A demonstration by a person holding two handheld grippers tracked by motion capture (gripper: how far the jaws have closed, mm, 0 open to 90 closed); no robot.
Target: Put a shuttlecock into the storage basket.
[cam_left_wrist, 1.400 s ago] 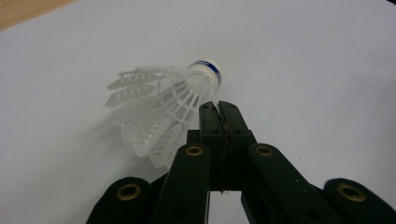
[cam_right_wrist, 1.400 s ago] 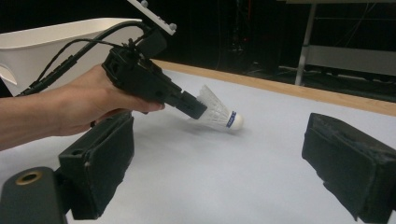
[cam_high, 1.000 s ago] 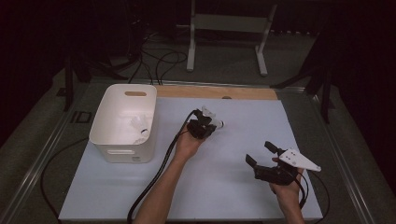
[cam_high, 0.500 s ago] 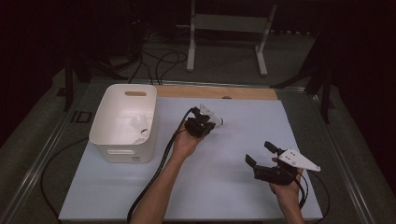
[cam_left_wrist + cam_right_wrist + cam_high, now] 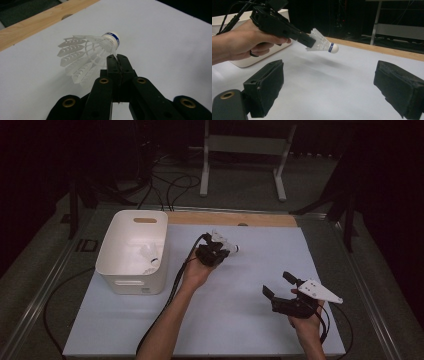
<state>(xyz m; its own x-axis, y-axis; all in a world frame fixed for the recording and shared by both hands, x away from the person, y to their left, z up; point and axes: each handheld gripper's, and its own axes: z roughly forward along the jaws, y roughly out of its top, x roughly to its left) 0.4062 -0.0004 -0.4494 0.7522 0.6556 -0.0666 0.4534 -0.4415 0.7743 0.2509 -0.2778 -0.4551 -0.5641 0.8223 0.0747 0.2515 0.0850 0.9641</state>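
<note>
A white plastic shuttlecock [image 5: 85, 53] with a blue band at its cork hangs just above the white table top [image 5: 240, 320]. My left gripper [image 5: 116, 58] is shut on its skirt near the cork. In the high view the left gripper [image 5: 216, 251] and the shuttlecock [image 5: 226, 244] sit at the table's middle, a little toward the far side. The right gripper view has the shuttlecock [image 5: 323, 44] lifted, its shadow on the table below. My right gripper [image 5: 277, 284] rests near the front right with its jaws wide apart and nothing between them [image 5: 332, 85].
A white bin [image 5: 112, 270] stands at the left of the table, with another shuttlecock [image 5: 149, 255] inside. A wooden strip [image 5: 270, 219] runs along the table's far edge. Cables trail from both grippers toward the front.
</note>
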